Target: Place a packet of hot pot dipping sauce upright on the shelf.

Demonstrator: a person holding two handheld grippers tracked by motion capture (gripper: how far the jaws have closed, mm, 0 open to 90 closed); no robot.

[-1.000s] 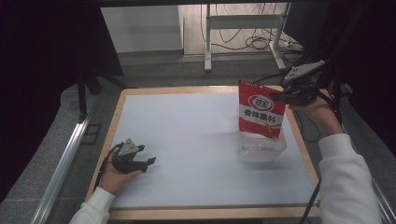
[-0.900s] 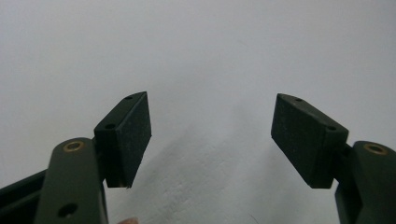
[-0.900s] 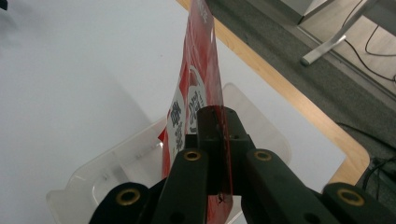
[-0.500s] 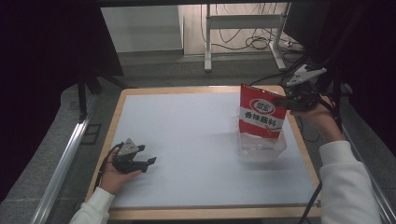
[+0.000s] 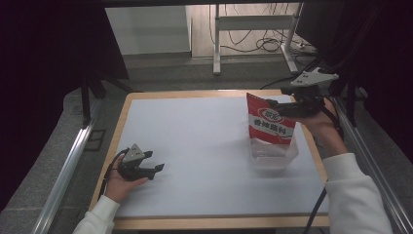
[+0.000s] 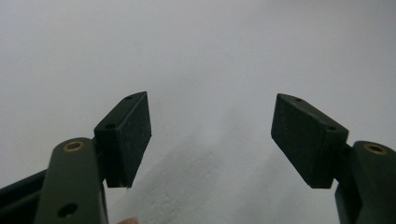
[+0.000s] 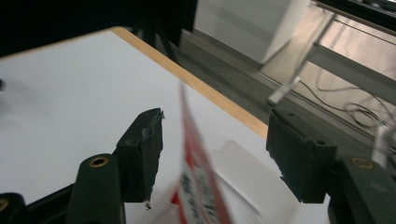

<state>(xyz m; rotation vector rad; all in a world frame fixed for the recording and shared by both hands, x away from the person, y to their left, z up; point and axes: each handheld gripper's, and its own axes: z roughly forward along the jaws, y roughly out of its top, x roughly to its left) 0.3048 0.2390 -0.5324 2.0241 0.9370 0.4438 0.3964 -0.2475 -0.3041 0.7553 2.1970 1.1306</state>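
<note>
A red snack bag (image 5: pixel 270 122) with white print stands upright in a clear plastic tub (image 5: pixel 272 157) at the right of the white table (image 5: pixel 195 122). My right gripper (image 5: pixel 271 104) is at the bag's top edge. In the right gripper view the right gripper (image 7: pixel 215 116) is open, its jaws wide apart on either side of the thin bag edge (image 7: pixel 198 177), neither pad touching it. The tub (image 7: pixel 247 175) shows pale below. My left gripper (image 5: pixel 157 168) rests low on the table at the near left; in the left gripper view the left gripper (image 6: pixel 212 107) is open with nothing between its pads.
The table has a wooden rim (image 5: pixel 214 223). Behind it a grey floor carries a metal frame leg (image 5: pixel 215 44) and loose cables (image 5: pixel 265 46). A metal rail (image 5: pixel 63 170) runs along the left side, and dark equipment stands at the right.
The right gripper has come down with the bag, and the bag now sits lower in the tub. The left gripper has stayed in place.
</note>
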